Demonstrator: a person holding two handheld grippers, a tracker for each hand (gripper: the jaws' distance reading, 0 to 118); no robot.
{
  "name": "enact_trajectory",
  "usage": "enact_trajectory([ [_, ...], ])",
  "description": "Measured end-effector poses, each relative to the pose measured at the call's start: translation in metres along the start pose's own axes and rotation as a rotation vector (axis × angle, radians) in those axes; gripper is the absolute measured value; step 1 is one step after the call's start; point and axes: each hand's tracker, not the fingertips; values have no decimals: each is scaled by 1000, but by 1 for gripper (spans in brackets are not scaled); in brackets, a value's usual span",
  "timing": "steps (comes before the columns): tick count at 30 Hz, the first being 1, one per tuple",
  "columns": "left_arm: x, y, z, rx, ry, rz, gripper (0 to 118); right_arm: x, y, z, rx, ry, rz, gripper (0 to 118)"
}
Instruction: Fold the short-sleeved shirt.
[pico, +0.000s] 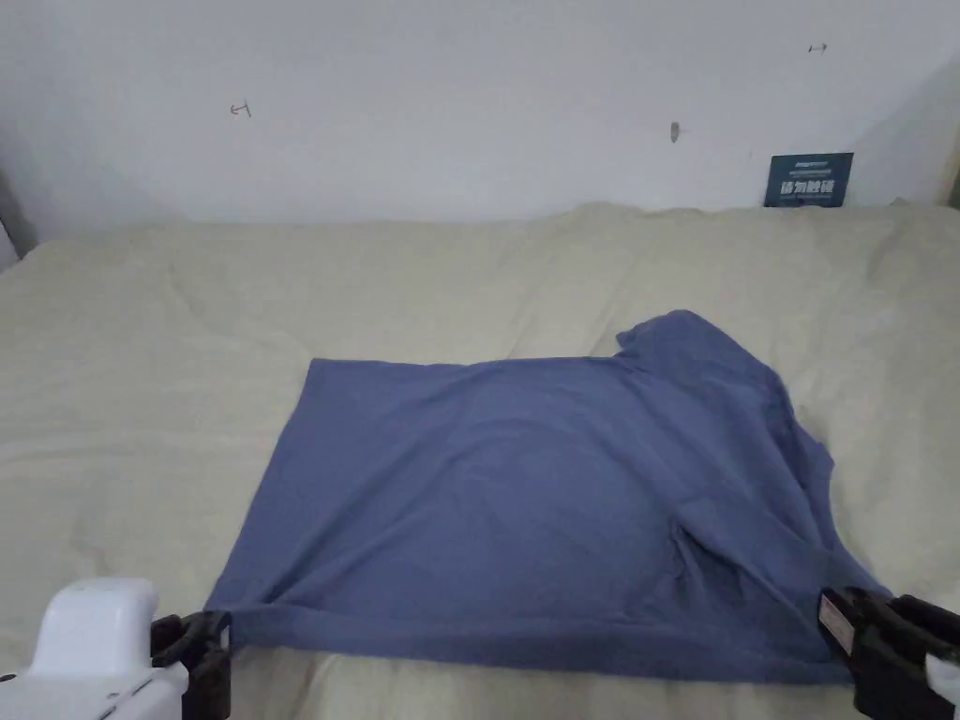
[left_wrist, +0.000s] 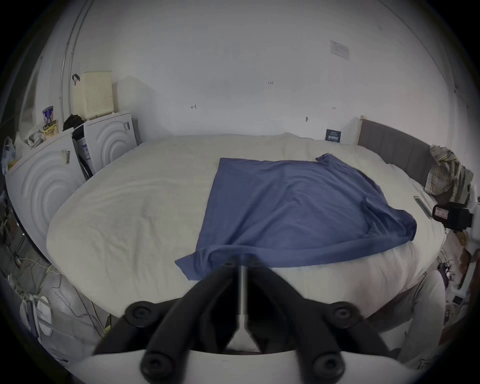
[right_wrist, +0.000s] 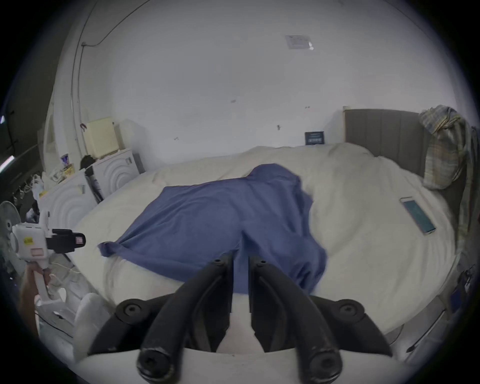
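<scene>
Bedding comes first: the wide cream quilted bed cover (pico: 187, 375) is soft and rumpled, so any drag across it could pull ridges up under the cloth and spoil a flat fold. On it, near the front edge, lies the blue short-sleeved cotton shirt (pico: 525, 487), spread sideways with its hem toward the left and its collar end bunched toward the right. That right end is already creased and heaped, and I judge a fold made over it would trap the wrinkles. The left black two-jaw gripper (left_wrist: 241, 262) has its jaws nearly together at the near hem corner; whether they actually pinch the fabric I cannot tell. The right black two-jaw gripper (right_wrist: 241, 256) stands with a visible gap, blue cloth showing between the jaws, so it looks released. If only one corner is caught, a lift would skew the shirt. A slim phone (right_wrist: 417, 215) lies well apart to the right. Nothing on the bed serves as a container.
</scene>
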Motion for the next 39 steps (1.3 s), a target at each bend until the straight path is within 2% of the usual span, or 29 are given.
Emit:
enact_trajectory([
  [2,-1,-6,-5,-14,19,17,0,-4,-7,-9,-48,61,-38,0],
  [5,-5,-15,-19,-67,21,39,0,-6,-14,-22,-81,62,-30,0],
  [9,-19,-26,-34,-97,90,-10,0,-6,-19,-34,-106,67,-54,0],
  [10,-25,-27,-37,-101,98,3,12,-5,-20,-38,-113,62,-54,0],
  [11,-35,-29,-41,-105,85,17,42,-5,-21,-41,-124,51,-54,0],
  [12,-45,-31,-47,-127,52,41,82,-6,-21,-42,-132,53,-53,0],
  [13,-54,-33,-52,-123,49,63,96,-5,-22,-43,-144,59,-56,0],
  [14,-62,-34,-56,-113,52,64,100,-4,-23,-45,-152,60,-62,0],
  [19,-76,-22,-72,-105,92,68,100,-4,-24,-52,-186,54,-62,0],
  [21,-83,-17,-83,-96,39,112,100,-5,-24,-56,-198,61,-63,0],
  [23,-86,-15,-95,-151,5,169,93,-5,-26,-60,-215,54,-63,0],
  [25,-82,-17,-98,-143,19,159,43,-7,-27,-60,-227,46,-58,0],
  [26,-77,-18,-97,-135,35,129,23,-6,-28,-60,-232,48,-54,0],
  [29,-69,-21,-102,-152,25,73,7,-2,-32,-61,-249,42,-52,0],
  [34,-66,-23,-100,-153,42,63,6,8,-34,-55,-253,28,-76,0],
  [39,-65,-16,-98,-150,50,87,5,21,-29,-40,-207,-9,-65,0],
])
